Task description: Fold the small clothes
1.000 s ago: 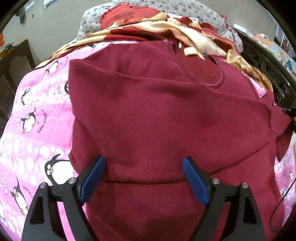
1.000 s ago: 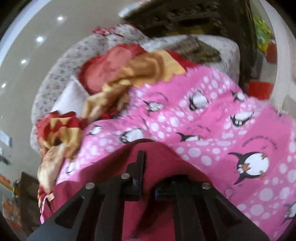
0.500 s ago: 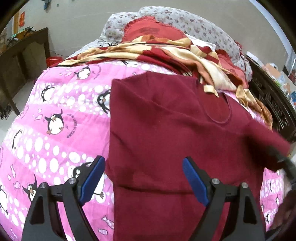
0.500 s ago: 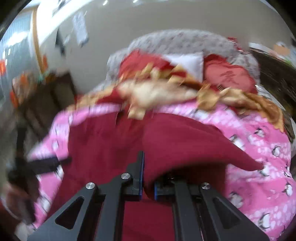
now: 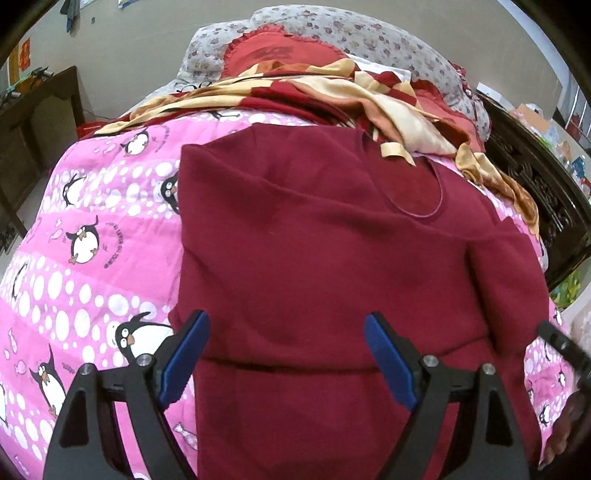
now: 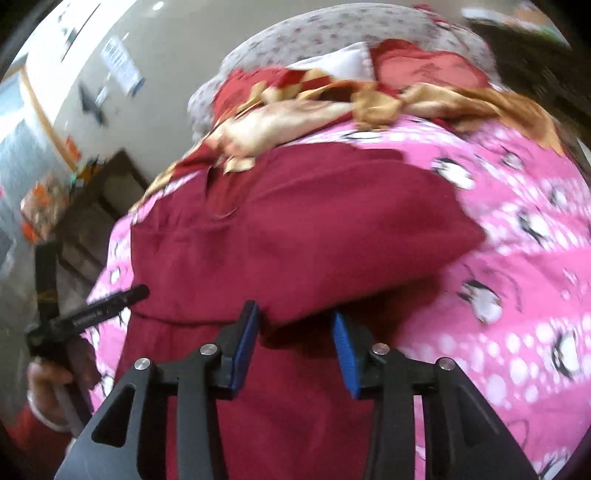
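Note:
A dark red sweater (image 5: 314, 240) lies flat on a pink penguin quilt (image 5: 92, 221), neckline at the far end, both sleeves folded in over the body. My left gripper (image 5: 286, 328) hovers open over its lower half, blue pads wide apart and empty. In the right wrist view the same sweater (image 6: 295, 229) fills the middle. My right gripper (image 6: 295, 332) is opening, with the edge of the folded-over sleeve just at its fingertips and not pinched. A hand (image 6: 48, 373) holds the left gripper (image 6: 92, 310) at that view's left edge.
A red and gold patterned cloth (image 5: 332, 88) lies crumpled beyond the neckline, against floral pillows (image 5: 332, 29). Dark wooden furniture (image 5: 37, 122) stands left of the bed. A carved dark bed frame (image 5: 535, 192) runs along the right.
My right gripper carried the sleeve across onto the sweater's body, rolled, and its jaws have come apart from shut. The left gripper stayed open over the sweater.

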Demonstrator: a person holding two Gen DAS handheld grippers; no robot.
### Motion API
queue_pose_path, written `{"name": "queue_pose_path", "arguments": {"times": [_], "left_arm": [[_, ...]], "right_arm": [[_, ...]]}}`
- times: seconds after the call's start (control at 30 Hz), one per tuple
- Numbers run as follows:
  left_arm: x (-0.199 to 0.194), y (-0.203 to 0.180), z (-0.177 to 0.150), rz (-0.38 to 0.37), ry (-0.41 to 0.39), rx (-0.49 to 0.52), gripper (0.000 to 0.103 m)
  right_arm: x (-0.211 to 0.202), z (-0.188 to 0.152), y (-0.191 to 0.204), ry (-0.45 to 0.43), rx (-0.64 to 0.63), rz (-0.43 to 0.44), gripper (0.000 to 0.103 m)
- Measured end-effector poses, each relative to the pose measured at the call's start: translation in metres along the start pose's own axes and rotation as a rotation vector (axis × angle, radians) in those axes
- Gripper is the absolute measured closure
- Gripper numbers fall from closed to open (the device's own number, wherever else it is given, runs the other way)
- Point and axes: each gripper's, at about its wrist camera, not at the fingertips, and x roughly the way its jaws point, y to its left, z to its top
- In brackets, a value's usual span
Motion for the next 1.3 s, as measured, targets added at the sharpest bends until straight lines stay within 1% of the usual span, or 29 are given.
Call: {"name": "queue_pose_path", "arguments": {"times": [0.1, 0.17, 0.37, 0.43, 0.5, 0.63, 0.7, 0.73, 0.8, 0.83, 0.87, 0.9, 0.93, 1.03, 1.1, 1.17, 1.27, 1.3], "left_arm": [[0.0, -0.003, -0.001, 0.017, -0.002, 0.016, 0.014], [-0.002, -0.004, -0.003, 0.024, -0.004, 0.023, 0.014], [-0.006, -0.003, -0.006, 0.037, -0.007, 0.029, 0.014], [-0.01, -0.002, -0.008, 0.037, -0.012, 0.029, 0.014], [-0.014, -0.002, -0.009, 0.04, -0.019, 0.032, 0.014], [-0.021, 0.0, -0.011, 0.033, -0.02, 0.028, 0.014], [-0.023, 0.001, -0.013, 0.032, -0.022, 0.027, 0.014], [-0.024, 0.001, -0.013, 0.031, -0.021, 0.026, 0.014], [-0.026, 0.002, -0.014, 0.026, -0.02, 0.025, 0.014], [-0.027, 0.002, -0.014, 0.025, -0.02, 0.026, 0.014], [-0.028, 0.002, -0.014, 0.025, -0.021, 0.026, 0.014], [-0.029, 0.002, -0.014, 0.024, -0.022, 0.025, 0.014], [-0.03, 0.003, -0.014, 0.022, -0.023, 0.022, 0.014], [-0.032, 0.004, -0.012, 0.011, -0.029, 0.011, 0.014], [-0.033, 0.005, -0.011, 0.004, -0.032, 0.0, 0.014], [-0.034, 0.006, -0.009, -0.011, -0.034, -0.013, 0.014], [-0.037, 0.009, -0.007, -0.021, -0.04, -0.035, 0.014], [-0.037, 0.01, -0.007, -0.022, -0.041, -0.041, 0.014]], "right_arm": [[-0.004, 0.004, -0.025, -0.013, 0.086, -0.024, 0.044], [-0.007, 0.005, -0.036, -0.017, 0.129, -0.022, 0.044], [-0.003, 0.01, -0.052, -0.025, 0.17, -0.057, 0.044], [0.0, 0.013, -0.062, -0.026, 0.21, -0.057, 0.043], [0.003, 0.015, -0.075, -0.037, 0.274, -0.038, 0.043], [0.008, 0.02, -0.1, -0.077, 0.445, 0.039, 0.043], [0.012, 0.023, -0.108, -0.091, 0.502, 0.054, 0.043], [0.014, 0.025, -0.11, -0.098, 0.509, 0.06, 0.043], [0.016, 0.031, -0.108, -0.115, 0.494, 0.061, 0.045], [0.016, 0.035, -0.105, -0.124, 0.476, 0.055, 0.052], [0.015, 0.038, -0.103, -0.129, 0.457, 0.045, 0.063], [0.014, 0.043, -0.099, -0.13, 0.436, 0.038, 0.073], [0.01, 0.045, -0.095, -0.137, 0.422, 0.047, 0.075], [-0.01, 0.048, -0.08, -0.188, 0.366, 0.092, 0.077], [-0.022, 0.05, -0.068, -0.204, 0.341, 0.132, 0.077], [-0.032, 0.051, -0.047, -0.218, 0.31, 0.2, 0.077], [-0.028, 0.05, -0.007, -0.18, 0.221, 0.281, 0.077], [-0.022, 0.047, 0.014, -0.152, 0.172, 0.312, 0.077]]}}
